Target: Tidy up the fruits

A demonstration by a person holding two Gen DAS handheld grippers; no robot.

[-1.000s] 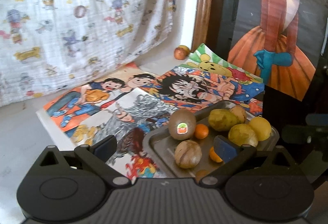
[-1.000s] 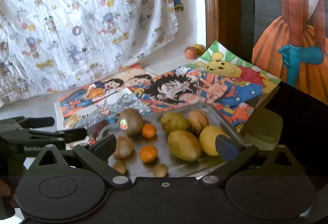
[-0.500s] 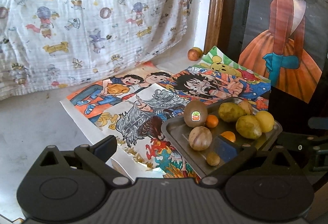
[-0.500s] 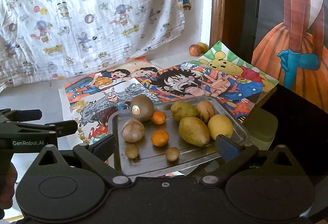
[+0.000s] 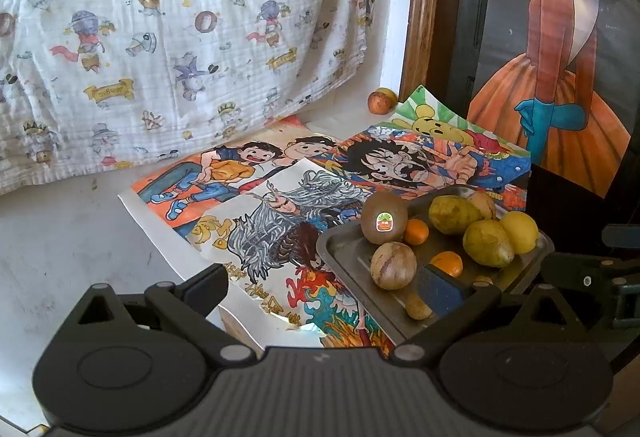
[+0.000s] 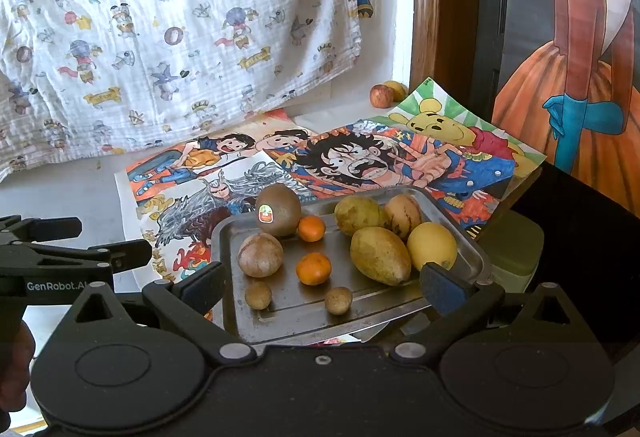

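Observation:
A metal tray point(image 6: 288, 317) lies on cartoon posters and holds several fruits: a kiwi with a sticker point(image 6: 278, 209), two small oranges point(image 6: 313, 268), a brown round fruit point(image 6: 260, 255), two greenish oval fruits point(image 6: 380, 255), a yellow lemon point(image 6: 432, 245) and two small brown balls point(image 6: 338, 300). My right gripper point(image 6: 322, 285) hangs open just in front of the tray, holding nothing. The left gripper point(image 5: 324, 285) is open and empty to the left of the tray point(image 5: 344, 249), with the kiwi point(image 5: 384, 223) ahead on the right.
A red apple point(image 6: 381, 95) and a yellowish fruit lie at the far corner by the wooden frame point(image 6: 424, 17). A printed cloth point(image 6: 180, 37) hangs behind. The posters point(image 5: 248, 221) overhang a grey surface. A pale green container point(image 6: 516, 253) sits under the tray's right end.
Both grippers have drawn back from the tray, so it looks smaller and farther. The left one has also shifted to the left. The fruits have not moved.

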